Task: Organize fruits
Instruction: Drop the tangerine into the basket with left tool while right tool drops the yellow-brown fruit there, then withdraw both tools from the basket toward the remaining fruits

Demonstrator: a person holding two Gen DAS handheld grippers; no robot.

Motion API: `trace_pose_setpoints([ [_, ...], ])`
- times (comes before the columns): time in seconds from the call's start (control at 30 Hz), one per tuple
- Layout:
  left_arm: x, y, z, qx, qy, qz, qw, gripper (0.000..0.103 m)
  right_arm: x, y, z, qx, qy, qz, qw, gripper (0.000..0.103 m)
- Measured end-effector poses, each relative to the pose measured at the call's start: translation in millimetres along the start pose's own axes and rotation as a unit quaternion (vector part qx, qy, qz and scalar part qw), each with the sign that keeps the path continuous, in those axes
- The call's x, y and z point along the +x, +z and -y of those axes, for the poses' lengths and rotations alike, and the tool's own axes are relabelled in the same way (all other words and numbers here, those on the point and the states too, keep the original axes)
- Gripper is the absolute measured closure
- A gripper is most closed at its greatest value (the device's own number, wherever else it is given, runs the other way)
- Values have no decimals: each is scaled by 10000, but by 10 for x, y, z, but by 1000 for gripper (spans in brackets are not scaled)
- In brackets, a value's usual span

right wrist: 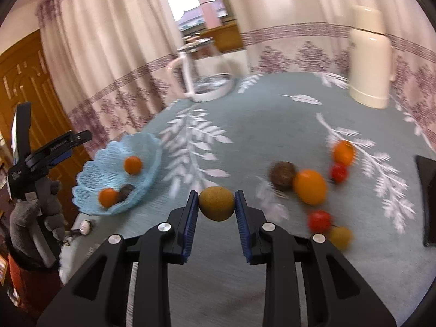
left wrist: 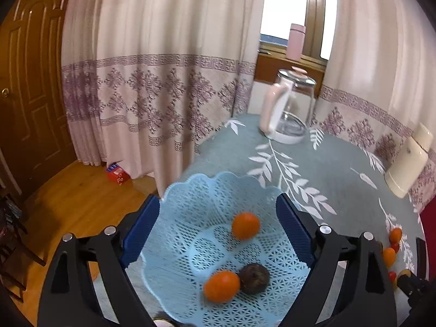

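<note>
Right tongs (right wrist: 217,204) clamped on a round tan-brown fruit (right wrist: 217,203), both blue pads touching its sides, held above the teal leaf-print tablecloth (right wrist: 245,125). Left tongs (left wrist: 218,226) spread wide, holding nothing, jaws either side of the light blue mesh basket (left wrist: 218,190) near the table's left edge. My gloved hand (right wrist: 32,212) grips the left tool's handle.

Basket contents: two orange fruits (left wrist: 245,225) (left wrist: 221,286) and one dark brown fruit (left wrist: 254,278), the nearer orange one touching the brown.

Loose on the cloth to my right: a brown fruit (right wrist: 282,175) touching a large orange one (right wrist: 310,187), a smaller orange one (right wrist: 342,151) with a red tomato (right wrist: 338,172) just below it, another red tomato (right wrist: 319,220) beside a yellowish fruit (right wrist: 339,236). This cluster is motion-blurred.

Far side of the table: glass kettle (left wrist: 291,109) with pink handle, cream thermos (right wrist: 370,57).
</note>
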State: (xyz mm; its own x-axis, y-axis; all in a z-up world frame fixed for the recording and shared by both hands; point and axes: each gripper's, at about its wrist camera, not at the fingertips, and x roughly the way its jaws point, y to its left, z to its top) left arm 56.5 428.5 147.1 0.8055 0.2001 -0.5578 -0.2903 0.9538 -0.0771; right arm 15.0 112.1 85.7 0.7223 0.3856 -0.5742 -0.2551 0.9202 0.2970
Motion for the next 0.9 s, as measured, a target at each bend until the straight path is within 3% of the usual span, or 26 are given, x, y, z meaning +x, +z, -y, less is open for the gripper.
trace_pose_setpoints([
  [0.27, -156, 90, -119, -53, 122, 238, 9996, 9, 292, 163, -739, -504, 628, -15, 9968, 75],
  [0.43, -199, 110, -141, -55, 145, 307, 9994, 9, 530, 183, -1044, -633, 797, -145, 9947, 75],
  [0.63, -221, 131, -212, -171, 75, 319, 9993, 9, 709, 179, -1221, -730, 894, -318, 9928, 74],
  [0.77, -207, 136, -254, -251, 62, 291, 9992, 9, 746, 155, -1225, -690, 863, -361, 9932, 66],
  [0.9, -199, 126, -247, -238, 44, 276, 9993, 9, 742, 124, -1177, -619, 804, -382, 9941, 66],
])
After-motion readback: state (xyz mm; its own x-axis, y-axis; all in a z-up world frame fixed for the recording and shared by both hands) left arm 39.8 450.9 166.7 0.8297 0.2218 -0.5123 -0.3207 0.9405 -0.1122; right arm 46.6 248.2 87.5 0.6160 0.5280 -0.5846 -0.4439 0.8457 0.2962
